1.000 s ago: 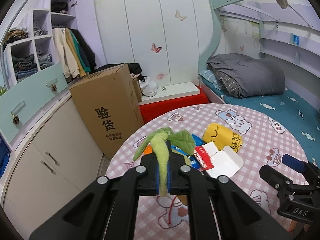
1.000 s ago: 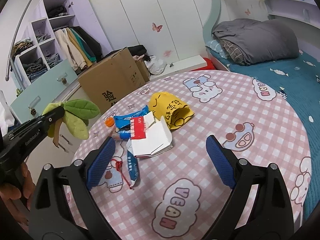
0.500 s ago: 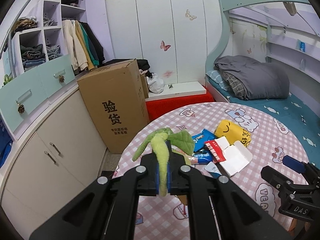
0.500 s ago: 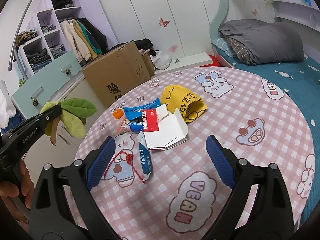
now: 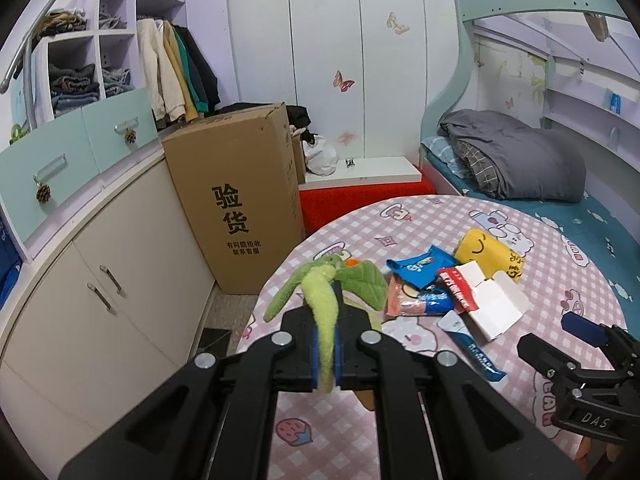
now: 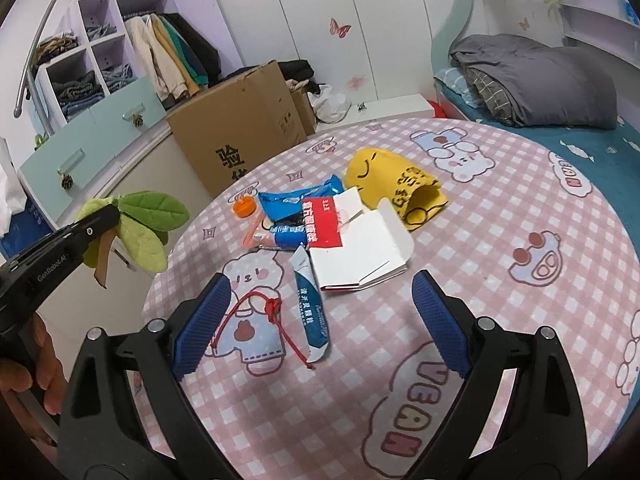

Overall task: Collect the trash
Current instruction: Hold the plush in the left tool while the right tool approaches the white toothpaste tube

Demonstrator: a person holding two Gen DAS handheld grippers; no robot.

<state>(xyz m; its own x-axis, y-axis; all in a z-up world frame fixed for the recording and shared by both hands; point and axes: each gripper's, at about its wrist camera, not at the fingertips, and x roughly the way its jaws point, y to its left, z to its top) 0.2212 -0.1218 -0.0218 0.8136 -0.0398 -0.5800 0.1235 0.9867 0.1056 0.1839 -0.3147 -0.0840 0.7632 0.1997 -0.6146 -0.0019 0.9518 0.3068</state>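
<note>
Our left tool (image 5: 326,354) pinches the stem of a green plush leafy sprig (image 5: 326,292), which hides its blue pads. Our right tool (image 6: 320,322) hangs wide open and empty above the round pink checked counter (image 6: 500,216). Trash sits there in a heap: a white and red opened carton (image 6: 352,252) overlaps blue wrappers (image 6: 298,200), whose print we cannot read.

Even soft indoor light, sharp focus, fisheye bending, dark corners
</note>
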